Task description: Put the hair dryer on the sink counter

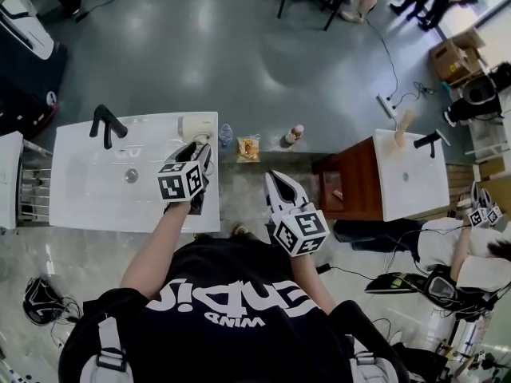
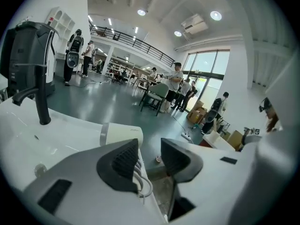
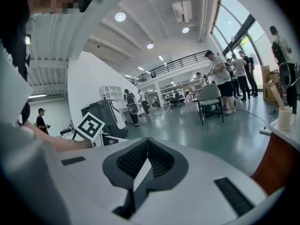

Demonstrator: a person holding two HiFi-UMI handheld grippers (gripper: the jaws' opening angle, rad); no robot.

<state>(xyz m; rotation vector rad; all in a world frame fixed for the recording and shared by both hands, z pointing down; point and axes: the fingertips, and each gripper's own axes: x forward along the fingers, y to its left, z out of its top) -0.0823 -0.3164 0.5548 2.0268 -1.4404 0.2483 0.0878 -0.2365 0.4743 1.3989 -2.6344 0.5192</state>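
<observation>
Lying sideways, hair dryer (image 1: 196,127), barrel along sink counter (image 1: 88,206) edge

Bright, even light comes from tall windows (image 2: 206,67) ahead and right of the left gripper (image 2: 149,150) and round ceiling lights (image 3: 120,17) above the right gripper (image 3: 147,149). The glossy floor (image 1: 239,46) beyond both shows soft glare. Both gripper views bend and blacken at their edges.

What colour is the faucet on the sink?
The faucet is black; the left gripper view shows it best.
</observation>
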